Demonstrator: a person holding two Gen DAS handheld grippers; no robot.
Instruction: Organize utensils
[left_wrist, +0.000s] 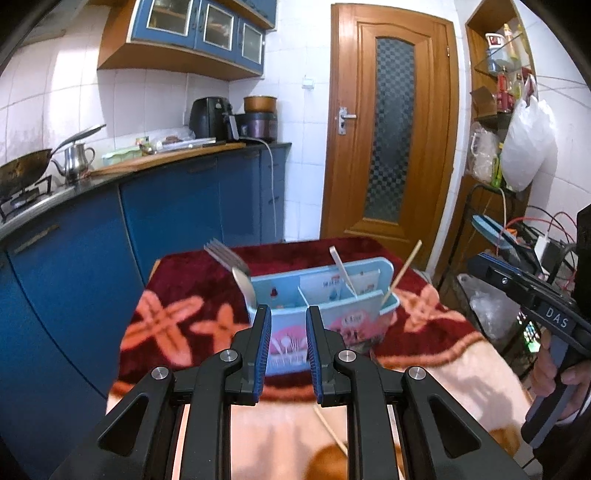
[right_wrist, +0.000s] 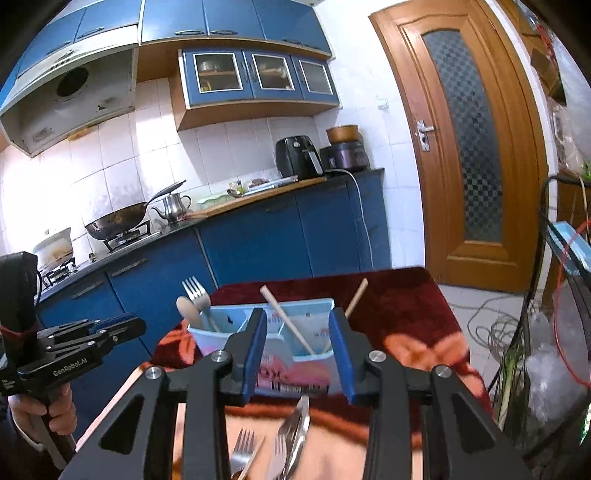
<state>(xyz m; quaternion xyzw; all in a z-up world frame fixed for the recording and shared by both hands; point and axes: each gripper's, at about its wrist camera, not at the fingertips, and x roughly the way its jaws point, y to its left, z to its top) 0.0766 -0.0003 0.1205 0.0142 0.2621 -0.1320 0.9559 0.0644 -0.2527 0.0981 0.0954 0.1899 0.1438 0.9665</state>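
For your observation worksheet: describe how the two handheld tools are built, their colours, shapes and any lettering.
Each tool has black angular linkage arms with silver round pivot bolts and two blue ribbed pads. The left tool shows white "GenRobot.AI" lettering on its side in the right wrist view; the right tool carries white "DAS" lettering and a grey pistol-style handle in the left wrist view.

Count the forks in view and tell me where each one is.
3. One fork stands tines up in the left end of the blue caddy. Two more lie on the blanket nearer the camera, partly hidden behind the gripper; others may be hidden.
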